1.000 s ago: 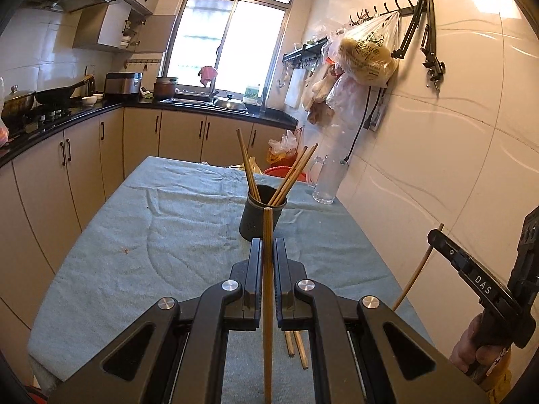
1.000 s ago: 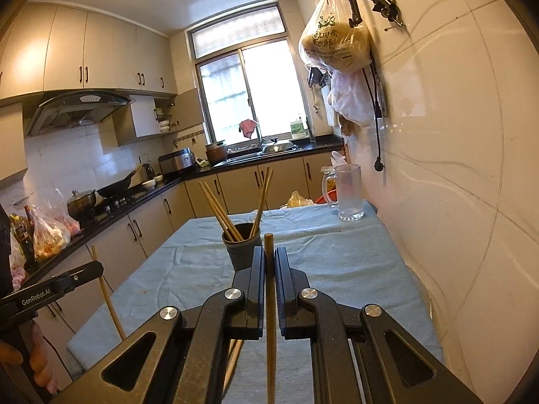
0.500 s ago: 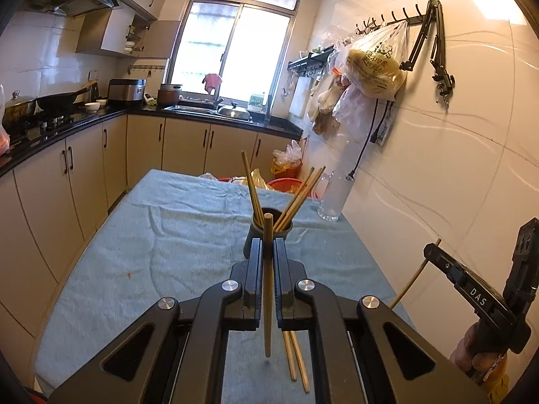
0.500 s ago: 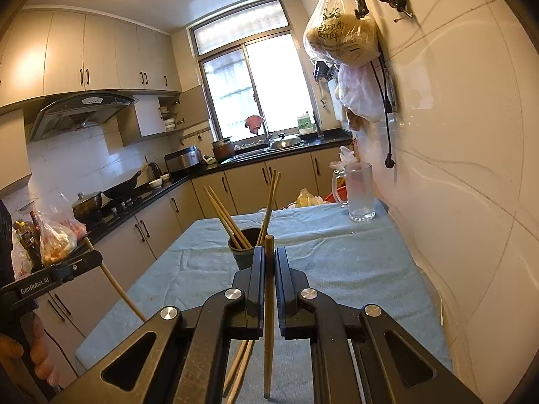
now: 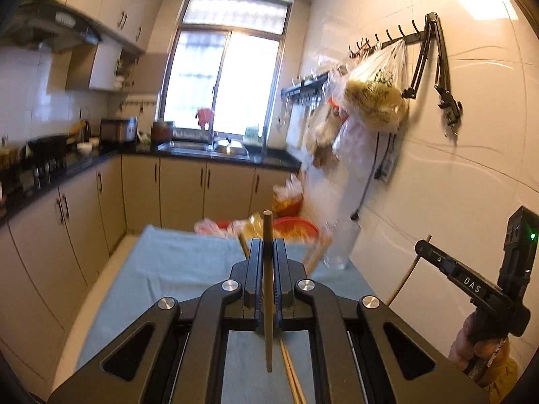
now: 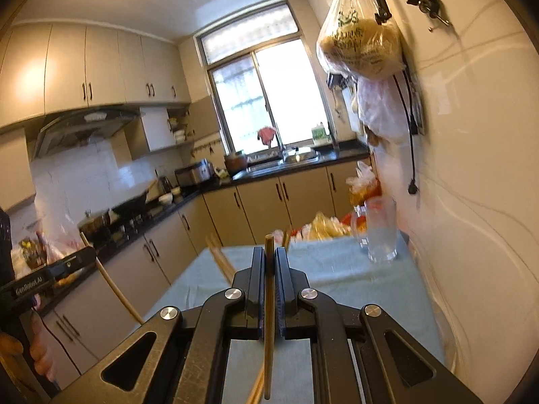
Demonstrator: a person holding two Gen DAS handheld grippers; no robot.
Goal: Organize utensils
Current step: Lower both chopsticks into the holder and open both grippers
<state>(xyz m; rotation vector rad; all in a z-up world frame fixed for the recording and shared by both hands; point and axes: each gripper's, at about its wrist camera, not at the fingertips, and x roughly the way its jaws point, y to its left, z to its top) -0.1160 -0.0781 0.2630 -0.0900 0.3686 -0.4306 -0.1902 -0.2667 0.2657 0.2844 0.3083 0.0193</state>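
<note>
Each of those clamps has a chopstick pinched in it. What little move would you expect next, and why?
Probably lowering one chopstick tip-down toward the holder. The left hand-held gripper is shut on a chopstick, and the right hand-held gripper on another chopstick. Both hang above the blue cloth, and chopsticks already stored poke up just beyond. The holder itself is hidden.

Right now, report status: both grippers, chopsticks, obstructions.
Left gripper shut on one chopstick, upright. Right gripper shut on another chopstick. Two loose chopsticks on the blue cloth. Holder hidden behind the fingers; glass mug far right.
</note>
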